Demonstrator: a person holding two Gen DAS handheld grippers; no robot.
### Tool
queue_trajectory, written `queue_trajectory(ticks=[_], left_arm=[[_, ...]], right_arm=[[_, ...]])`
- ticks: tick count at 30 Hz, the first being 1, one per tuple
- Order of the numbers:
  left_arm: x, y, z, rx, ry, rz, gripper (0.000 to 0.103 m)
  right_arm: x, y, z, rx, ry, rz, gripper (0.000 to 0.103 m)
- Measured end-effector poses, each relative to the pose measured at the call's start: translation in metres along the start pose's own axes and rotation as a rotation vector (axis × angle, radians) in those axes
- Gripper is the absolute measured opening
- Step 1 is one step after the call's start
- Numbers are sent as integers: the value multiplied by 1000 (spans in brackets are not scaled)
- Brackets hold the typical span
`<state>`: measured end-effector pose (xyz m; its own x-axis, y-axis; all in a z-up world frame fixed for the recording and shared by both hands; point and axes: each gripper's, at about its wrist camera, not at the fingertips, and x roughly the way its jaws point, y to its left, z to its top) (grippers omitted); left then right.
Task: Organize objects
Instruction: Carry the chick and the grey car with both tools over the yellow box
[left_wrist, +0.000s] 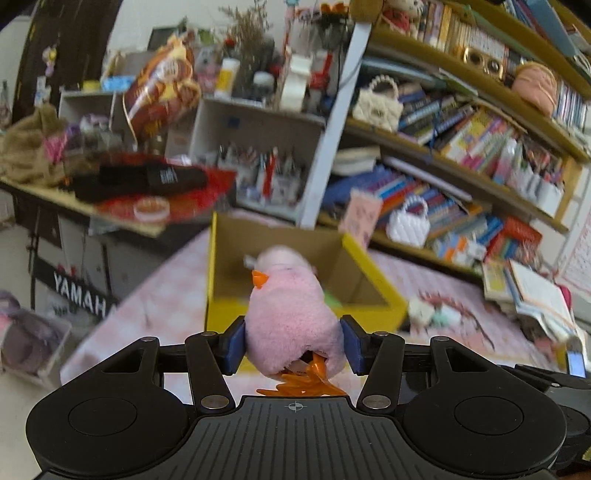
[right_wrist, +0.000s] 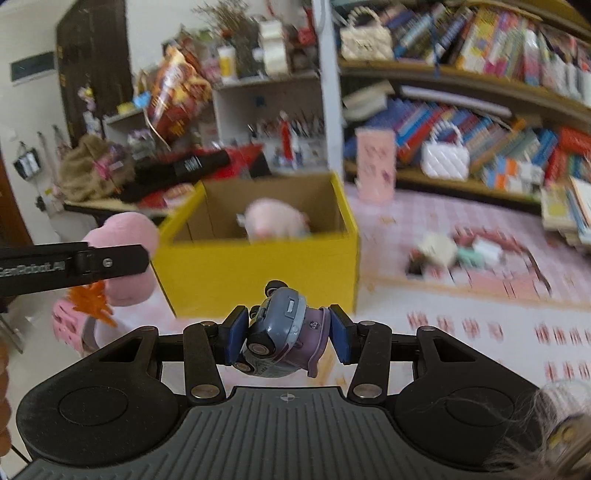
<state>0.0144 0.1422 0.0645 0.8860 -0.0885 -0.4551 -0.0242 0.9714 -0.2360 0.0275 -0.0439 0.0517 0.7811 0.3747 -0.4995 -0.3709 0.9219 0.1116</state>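
Yellow box (right_wrist: 258, 266) holds, seemingly, a pink plush (right_wrist: 275, 218); left gripper (left_wrist: 293, 341) pinches pink bird (left_wrist: 291, 317), right gripper (right_wrist: 288, 338) toy car (right_wrist: 277, 332).

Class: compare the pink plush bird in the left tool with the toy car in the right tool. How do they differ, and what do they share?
The pink plush bird is soft and fuzzy with an orange beak; the toy car is hard, glossy, grey-purple with wheels. The bird bulges wider than the car. Shared: each is clamped between blue pads, near the yellow box.
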Motion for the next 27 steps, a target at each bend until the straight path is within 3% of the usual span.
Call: queue_trajectory(ticks=[5,9,15,27], left_arm=[[29,-4,26,31,-29,28,51],[61,-5,45,42,-36,65,51],[105,-6,53,79,-6,109,51],[158,-11,44,130,115,104,51]], right_arm=[[30,-5,44,-4,-79,27,44],[60,-8,69,-57,-121,-1,44],[114,-19,75,-131,-42,-14,44],[165,-13,67,-226,63,32,44]])
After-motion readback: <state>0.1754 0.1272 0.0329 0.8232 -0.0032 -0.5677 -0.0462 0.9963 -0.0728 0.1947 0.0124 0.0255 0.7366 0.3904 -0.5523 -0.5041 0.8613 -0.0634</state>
